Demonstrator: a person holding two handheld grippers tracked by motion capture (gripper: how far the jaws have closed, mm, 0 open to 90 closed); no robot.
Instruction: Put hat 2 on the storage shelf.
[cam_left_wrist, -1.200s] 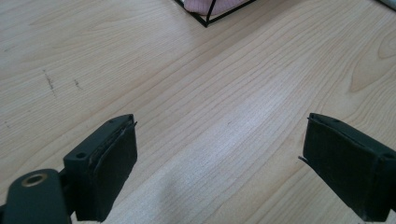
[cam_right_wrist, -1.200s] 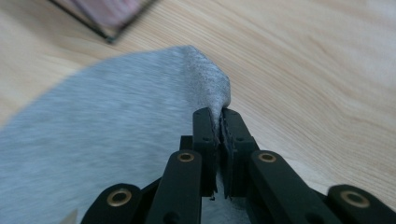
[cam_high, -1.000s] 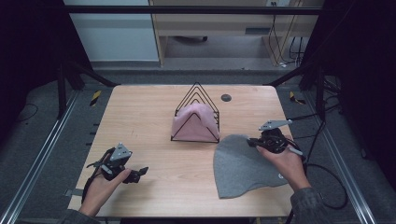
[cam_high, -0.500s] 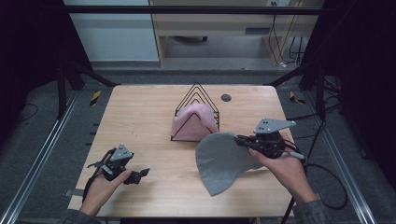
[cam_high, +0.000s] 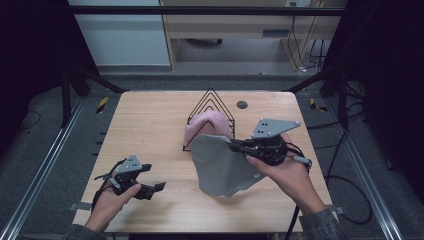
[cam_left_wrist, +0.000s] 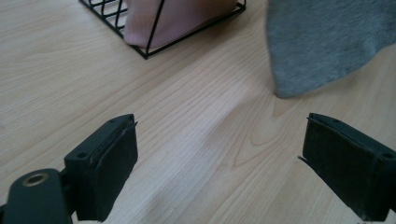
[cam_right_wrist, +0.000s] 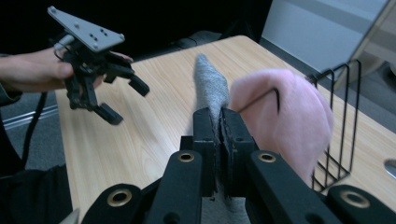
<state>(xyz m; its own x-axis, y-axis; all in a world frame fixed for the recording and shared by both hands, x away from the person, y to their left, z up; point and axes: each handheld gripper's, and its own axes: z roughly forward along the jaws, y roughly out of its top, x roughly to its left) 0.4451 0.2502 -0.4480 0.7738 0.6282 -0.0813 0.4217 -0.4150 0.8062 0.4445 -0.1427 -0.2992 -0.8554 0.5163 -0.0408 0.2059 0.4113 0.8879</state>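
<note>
Beside the wire rack (cam_high: 210, 107) our right gripper (cam_high: 240, 146) holds the grey cloth (cam_high: 222, 167) clamped by its edge — lifted, we judge, to hang it by the pink cloth (cam_high: 207, 127). Our left gripper (cam_high: 156, 189) waits over the tabletop (cam_high: 145, 125), fingers (cam_left_wrist: 105, 165) apart — empty.

Black two-jaw grippers (cam_high: 236, 145), grey three-cornered plates (cam_high: 274, 127) with screw holes, black cables (cam_high: 345, 197), grey sleeves (cam_high: 322, 227).

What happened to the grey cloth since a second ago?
The right gripper, shut on the grey cloth, lifted it off the table and carried it left toward the wire rack. The pink cloth and the open left gripper stayed put.
</note>
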